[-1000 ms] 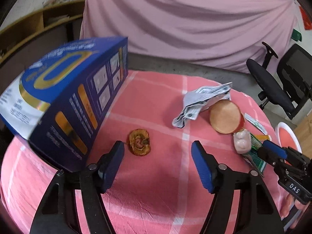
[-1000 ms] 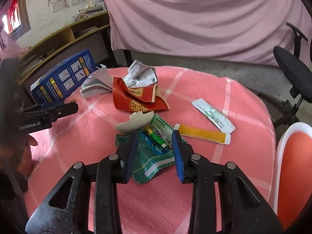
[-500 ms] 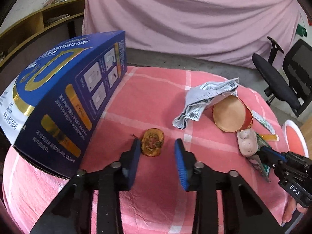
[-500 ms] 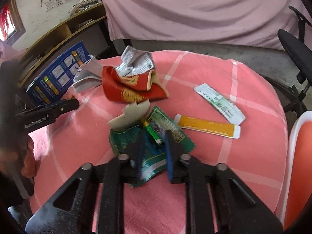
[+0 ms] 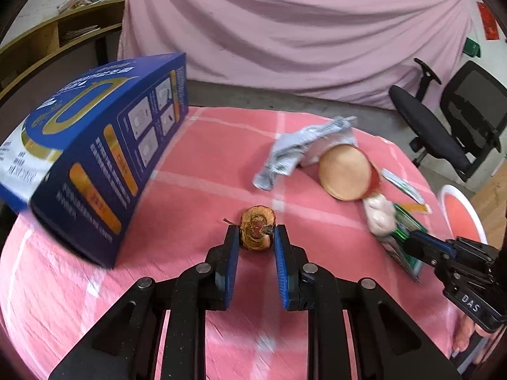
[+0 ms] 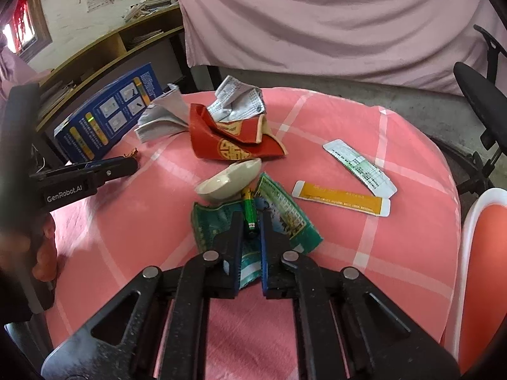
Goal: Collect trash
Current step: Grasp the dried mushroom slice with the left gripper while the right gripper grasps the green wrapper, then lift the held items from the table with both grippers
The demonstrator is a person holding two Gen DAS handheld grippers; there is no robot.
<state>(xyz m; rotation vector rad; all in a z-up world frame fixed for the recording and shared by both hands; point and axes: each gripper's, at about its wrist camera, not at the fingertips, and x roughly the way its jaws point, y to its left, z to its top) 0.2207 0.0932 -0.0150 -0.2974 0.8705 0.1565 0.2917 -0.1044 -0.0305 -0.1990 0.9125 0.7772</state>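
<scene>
A brown dried fruit slice sits on the pink checked tablecloth. My left gripper is shut on it, one pad on each side. In the right wrist view my right gripper is shut on a green battery that lies on a green crumpled wrapper. A cream shell-shaped piece, a red paper packet, crumpled grey paper, a yellow strip and a white-green strip lie around.
A big blue carton stands at the table's left edge, close to my left gripper. A black office chair is behind the table on the right. An orange and white chair is at the right edge. Wooden shelves stand behind.
Both grippers have closed from open: the left one moved forward and shut on the fruit slice, the right one moved forward and shut on the green battery.
</scene>
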